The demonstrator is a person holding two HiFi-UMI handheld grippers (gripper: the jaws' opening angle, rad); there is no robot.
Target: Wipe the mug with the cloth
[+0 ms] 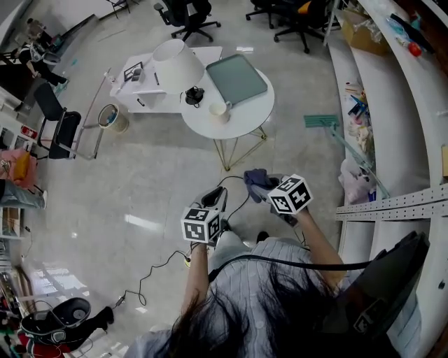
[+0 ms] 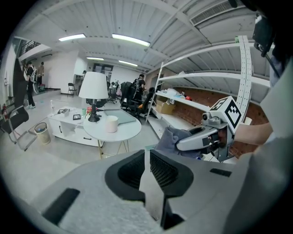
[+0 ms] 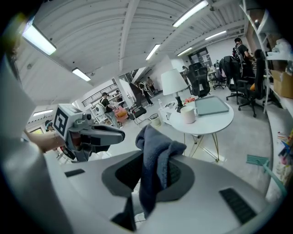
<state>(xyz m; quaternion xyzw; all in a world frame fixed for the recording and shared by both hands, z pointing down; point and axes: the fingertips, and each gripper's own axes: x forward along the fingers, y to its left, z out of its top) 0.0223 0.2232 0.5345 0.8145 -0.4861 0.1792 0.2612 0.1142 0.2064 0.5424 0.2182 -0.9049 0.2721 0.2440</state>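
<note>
Head view: the round white tabletop (image 1: 246, 123) stands on thin legs, well ahead of me across the grey floor (image 1: 140, 182).
Mug: the white mug (image 1: 219, 110) sits upright on the tabletop, towards its near edge, and neither of my tools touches it.
Right hand-held gripper (image 3: 155, 172): its jaws are pinching the cloth (image 3: 154, 153), and I hold it up in the air well short of the tabletop.
Cloth: grey-blue and soft, it is bunched in folds above the pads, with a tail hanging down between them. It is well apart from the mug.
Left hand-held gripper (image 2: 147, 157): its jaws are pressed together with nothing between the pads. It points towards the tabletop and is also well short of it, just beside my right one.
Lamp (image 1: 173, 64): it has a white shade. Its dark base seems to stand at the tabletop's edge near the mug, though from this far back I cannot be sure.
Pad (image 1: 236, 78): flat and grey-green, it lies on the tabletop beyond the mug.
Cabinet (image 1: 143, 99): low and white, it stands just beside the tabletop on the lamp's side.
Office chairs (image 1: 190, 17): dark, standing on the floor well beyond the tabletop.
</note>
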